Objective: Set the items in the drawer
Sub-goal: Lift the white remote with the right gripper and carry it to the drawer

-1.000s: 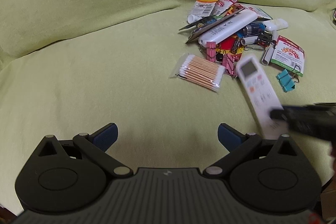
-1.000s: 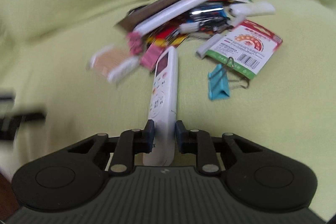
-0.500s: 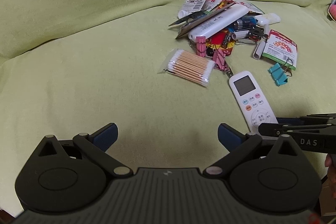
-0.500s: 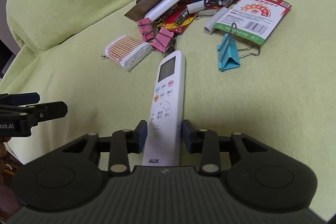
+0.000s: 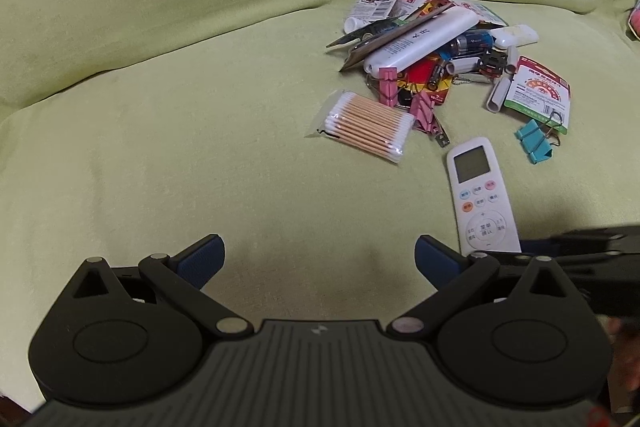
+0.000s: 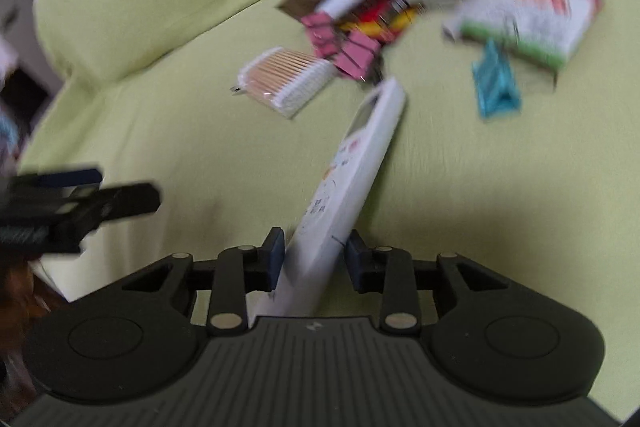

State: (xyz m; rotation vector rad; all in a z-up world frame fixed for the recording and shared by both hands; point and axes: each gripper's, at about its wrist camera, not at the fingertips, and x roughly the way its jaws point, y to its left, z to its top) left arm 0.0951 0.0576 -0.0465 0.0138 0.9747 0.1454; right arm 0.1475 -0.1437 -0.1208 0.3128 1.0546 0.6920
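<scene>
A white remote control [image 5: 482,199] lies lengthwise on the yellow-green cover, screen end away from me. My right gripper [image 6: 314,257] is shut on its near end, and the remote [image 6: 352,171] sits tilted between the blue pads; this view is motion-blurred. In the left wrist view the right gripper [image 5: 580,247] comes in from the right edge. My left gripper [image 5: 318,255] stands open over bare cover, left of the remote, with nothing between its fingers. No drawer is in view.
Beyond the remote lies a pile of small items: a pack of cotton swabs [image 5: 366,129], pink binder clips [image 5: 404,95], a blue binder clip [image 5: 534,145], a white tube [image 5: 424,41], batteries and carded packs [image 5: 538,93]. The cushion's back rises behind them.
The right gripper's fingers have drawn in onto the remote, and the remote now sits rolled and tilted between them. The right wrist view has gone blurred. The left gripper has hardly moved.
</scene>
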